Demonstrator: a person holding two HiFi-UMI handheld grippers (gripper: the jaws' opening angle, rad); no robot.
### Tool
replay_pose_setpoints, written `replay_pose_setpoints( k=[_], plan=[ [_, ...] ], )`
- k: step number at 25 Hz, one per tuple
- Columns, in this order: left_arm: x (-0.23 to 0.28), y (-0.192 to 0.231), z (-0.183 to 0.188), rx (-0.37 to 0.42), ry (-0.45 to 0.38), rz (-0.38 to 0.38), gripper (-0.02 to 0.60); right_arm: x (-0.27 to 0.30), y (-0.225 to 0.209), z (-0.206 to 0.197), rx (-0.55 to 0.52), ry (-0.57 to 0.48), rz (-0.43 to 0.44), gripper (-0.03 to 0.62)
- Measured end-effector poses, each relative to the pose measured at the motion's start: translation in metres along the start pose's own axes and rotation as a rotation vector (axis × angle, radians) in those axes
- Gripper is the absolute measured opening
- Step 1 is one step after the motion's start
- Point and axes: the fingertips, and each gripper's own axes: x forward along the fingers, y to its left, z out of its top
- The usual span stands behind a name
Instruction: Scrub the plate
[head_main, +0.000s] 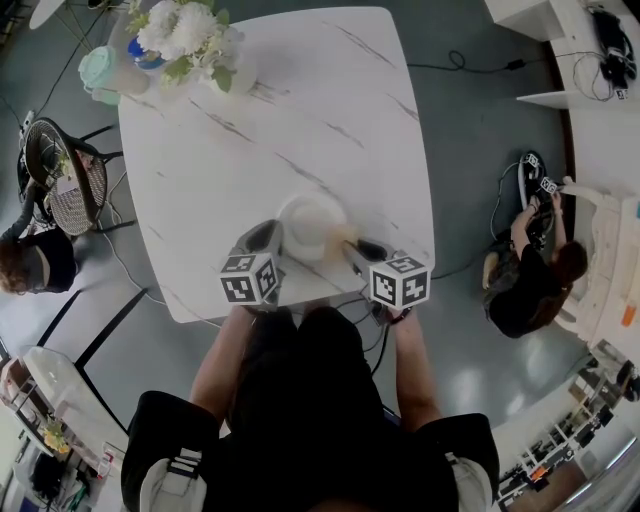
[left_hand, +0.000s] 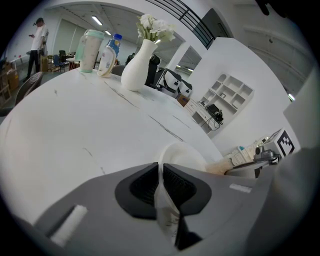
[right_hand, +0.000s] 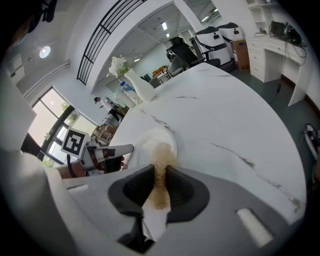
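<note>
A white plate (head_main: 308, 222) rests near the front edge of the white marble table (head_main: 290, 110). My left gripper (head_main: 270, 243) is shut on the plate's left rim; in the left gripper view the thin rim (left_hand: 162, 192) runs between the dark pads. My right gripper (head_main: 357, 250) is shut on a tan scrubbing sponge (right_hand: 160, 167), whose tip lies on the plate (right_hand: 149, 142). The sponge (left_hand: 220, 166) also shows beyond the plate (left_hand: 185, 154) in the left gripper view. In the right gripper view the left gripper (right_hand: 114, 150) holds the plate's far side.
A white vase of flowers (head_main: 195, 42), a mint container (head_main: 103, 72) and a bottle (head_main: 146, 54) stand at the table's far left corner. A wire chair (head_main: 62, 175) is left of the table. A person crouches on the floor at right (head_main: 525, 285).
</note>
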Motion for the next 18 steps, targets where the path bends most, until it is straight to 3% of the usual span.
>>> replay_pose_setpoints(
  k=[9, 13, 18],
  plan=[
    [-0.005, -0.007, 0.006, 0.022, -0.032, -0.022, 0.054, -0.006, 0.013, 0.007, -0.006, -0.041, 0.028, 0.069],
    [-0.011, -0.018, 0.01, 0.033, -0.048, -0.06, 0.21, -0.01, 0.018, 0.008, -0.015, -0.052, 0.027, 0.069],
    [-0.02, -0.021, 0.013, 0.045, -0.057, -0.069, 0.236, -0.017, 0.027, 0.015, -0.03, -0.087, 0.016, 0.069]
  ],
)
